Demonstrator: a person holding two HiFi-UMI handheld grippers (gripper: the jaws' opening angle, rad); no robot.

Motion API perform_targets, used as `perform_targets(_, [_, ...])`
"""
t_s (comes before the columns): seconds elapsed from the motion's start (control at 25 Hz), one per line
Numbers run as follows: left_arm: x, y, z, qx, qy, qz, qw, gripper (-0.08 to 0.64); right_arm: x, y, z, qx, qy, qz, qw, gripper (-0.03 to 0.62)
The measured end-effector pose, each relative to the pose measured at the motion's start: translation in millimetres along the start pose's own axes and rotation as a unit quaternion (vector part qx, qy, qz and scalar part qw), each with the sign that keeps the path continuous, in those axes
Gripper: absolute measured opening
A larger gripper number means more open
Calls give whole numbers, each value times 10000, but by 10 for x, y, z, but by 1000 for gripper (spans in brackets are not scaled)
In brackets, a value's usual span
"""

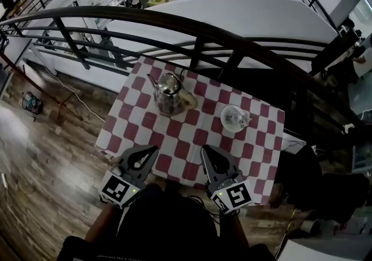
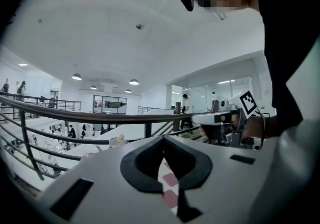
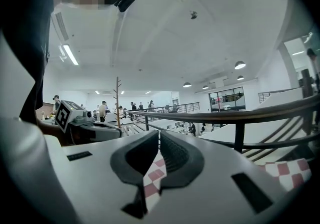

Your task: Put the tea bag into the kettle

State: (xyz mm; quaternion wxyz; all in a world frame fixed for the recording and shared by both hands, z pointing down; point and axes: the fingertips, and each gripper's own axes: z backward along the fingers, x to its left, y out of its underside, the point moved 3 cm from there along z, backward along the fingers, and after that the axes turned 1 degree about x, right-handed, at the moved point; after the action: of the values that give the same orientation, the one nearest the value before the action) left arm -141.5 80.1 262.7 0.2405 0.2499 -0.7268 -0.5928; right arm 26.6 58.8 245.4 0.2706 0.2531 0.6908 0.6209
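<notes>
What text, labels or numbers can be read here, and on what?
No readable text anywhere.
Left claw cube: black-and-white square marker only, no letters.
Right claw cube: same.
Kettle, glass, checked cloth: no print visible.
Hall behind: too small to read.
</notes>
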Motion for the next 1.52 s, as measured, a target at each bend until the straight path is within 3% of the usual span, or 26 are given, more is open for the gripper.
perform_targets(0.16, [63,65,-102,62,-137,58,9999,5,-167,126,-236,236,-216,-45,9995,18])
perform_targets(0.36, [164,80,-96,145,-363,177,9991,5,-242,319,-611,622,-771,-199,9949,23])
perform_targets(0.52, [334,87,-124,270,-440,271,9983,5,-345,375,-1012,881,-985,-292,9908,157])
perform_targets(1.24, [1320,337,-317,455,-412,698,9957,5,-728,633,-2359,1393,-457,-185,9890,172])
perform_targets(1.52, [1557,483,-460,634,-233,849,9941,5,-794,756,-2639,1550,-361,-166,9871,172])
